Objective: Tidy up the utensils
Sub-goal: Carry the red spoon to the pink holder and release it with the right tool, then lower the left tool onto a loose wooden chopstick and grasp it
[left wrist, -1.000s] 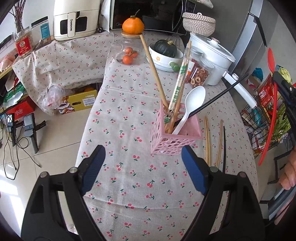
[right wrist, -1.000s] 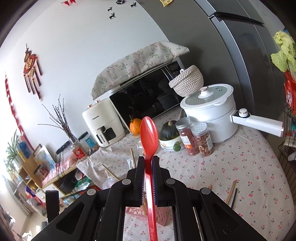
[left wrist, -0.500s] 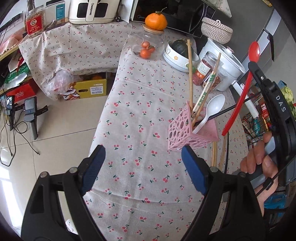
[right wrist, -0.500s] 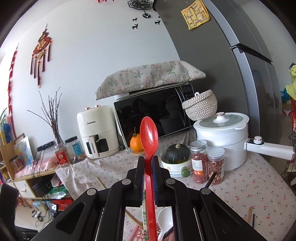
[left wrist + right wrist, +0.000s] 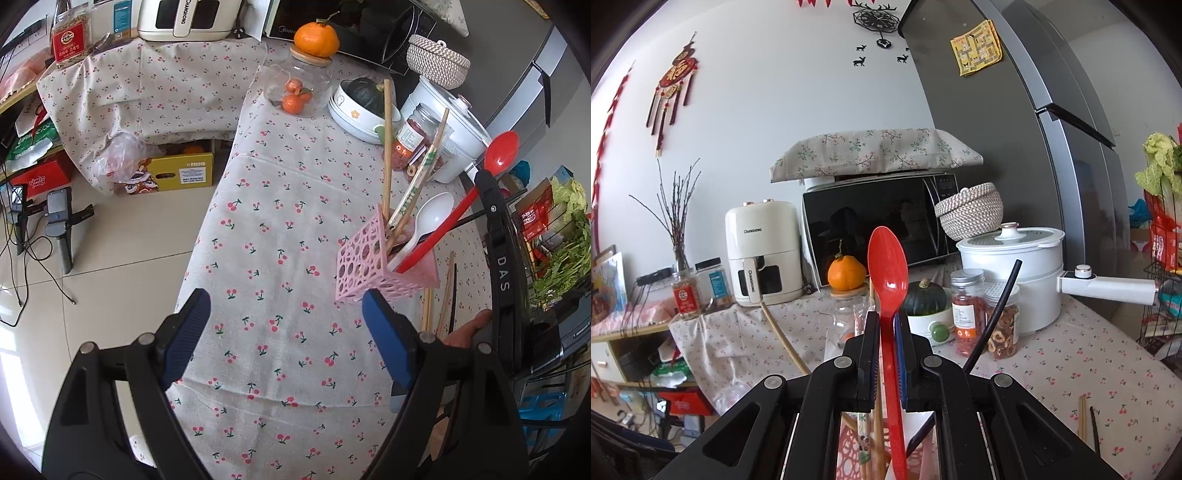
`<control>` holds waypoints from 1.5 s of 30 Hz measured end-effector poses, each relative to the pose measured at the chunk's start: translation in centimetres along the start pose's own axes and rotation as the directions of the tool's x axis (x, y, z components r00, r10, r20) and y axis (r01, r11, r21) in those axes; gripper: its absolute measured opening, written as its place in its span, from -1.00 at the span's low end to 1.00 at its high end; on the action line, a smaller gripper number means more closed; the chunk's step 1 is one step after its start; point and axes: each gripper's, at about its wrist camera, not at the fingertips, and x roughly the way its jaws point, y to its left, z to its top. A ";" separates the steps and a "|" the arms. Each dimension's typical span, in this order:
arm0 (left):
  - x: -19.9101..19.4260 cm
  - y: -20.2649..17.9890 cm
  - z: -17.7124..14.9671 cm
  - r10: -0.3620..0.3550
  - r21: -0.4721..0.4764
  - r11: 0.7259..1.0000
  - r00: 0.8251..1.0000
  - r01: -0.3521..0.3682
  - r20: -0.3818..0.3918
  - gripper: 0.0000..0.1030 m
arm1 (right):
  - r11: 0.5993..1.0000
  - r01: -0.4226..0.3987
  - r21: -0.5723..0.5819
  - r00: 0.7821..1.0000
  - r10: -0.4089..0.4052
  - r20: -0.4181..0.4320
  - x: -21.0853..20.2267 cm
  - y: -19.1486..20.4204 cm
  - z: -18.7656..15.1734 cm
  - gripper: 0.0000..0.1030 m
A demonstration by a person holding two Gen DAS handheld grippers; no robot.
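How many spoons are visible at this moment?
2. The red plastic spoon is clamped in the right gripper, handle end down in the pink perforated holder. The white plastic spoon stands in that holder. Others may be hidden inside.

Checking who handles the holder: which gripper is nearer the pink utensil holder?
Right. The right gripper sits just above the pink utensil holder, lowering the red spoon into it. The left gripper hovers open in front of it, short of it.
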 end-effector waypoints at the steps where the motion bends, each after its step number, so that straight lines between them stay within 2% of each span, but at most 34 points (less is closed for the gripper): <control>1: 0.0 -0.1 0.0 0.001 0.000 1.000 1.000 -0.001 0.000 0.64 | 1.000 0.001 -0.002 1.000 -0.001 -0.007 -0.2 -0.1 0.0 -0.82; 4: 0.0 -0.4 -0.1 0.001 0.002 1.000 1.000 -0.001 0.002 0.64 | 1.000 -0.005 -0.004 1.000 0.005 -0.018 -1.0 -0.3 0.4 -0.63; 6: 0.0 -0.6 -0.1 0.001 0.002 1.000 1.000 -0.001 0.003 0.64 | 1.000 -0.011 0.001 1.000 0.011 -0.016 -1.9 -0.7 1.2 -0.39; 9: -0.1 -0.9 -0.2 -0.009 -0.002 1.000 1.000 0.009 0.003 0.64 | 1.000 -0.017 -0.009 1.000 0.017 -0.020 -3.2 -1.1 3.0 -0.28; 10: -0.1 -1.0 -0.2 -0.012 -0.002 1.000 1.000 0.012 0.002 0.64 | 1.000 -0.019 -0.015 0.999 0.019 -0.029 -3.6 -1.3 3.7 -0.24; 15: -0.4 -2.5 -0.7 -0.010 0.028 1.000 1.000 0.010 0.011 0.67 | 0.999 -0.018 -0.050 0.993 0.012 -0.115 -5.1 -2.6 6.9 0.24; 21: -0.5 -4.0 -1.6 0.027 0.064 0.997 0.999 -0.030 0.037 0.85 | 0.996 0.004 -0.088 0.965 -0.027 -0.262 -6.8 -5.3 8.2 0.54; 28: 0.2 -5.4 -2.6 0.067 0.092 0.993 0.997 -0.070 0.039 0.88 | 0.997 0.063 -0.033 0.923 -0.071 -0.379 -8.8 -9.9 8.0 0.78; 30: 0.5 -6.1 -3.0 0.072 0.102 0.992 0.997 -0.075 0.034 0.89 | 0.996 0.086 -0.037 0.898 -0.094 -0.431 -8.6 -11.1 7.6 0.88; 35: 1.5 -8.4 -4.4 0.092 0.174 0.980 0.996 -0.093 0.012 0.89 | 0.989 0.150 -0.015 0.823 -0.133 -0.552 -8.0 -14.6 5.2 0.89; 39: 2.4 -10.2 -5.3 0.114 0.237 0.965 0.993 -0.110 -0.003 0.89 | 0.982 0.187 0.030 0.749 -0.123 -0.651 -7.3 -17.4 3.4 0.90; 45: 3.7 -13.5 -6.5 0.109 0.323 0.943 0.993 -0.087 -0.049 0.89 | 0.973 0.229 0.020 0.665 -0.141 -0.734 -6.8 -21.0 1.8 0.90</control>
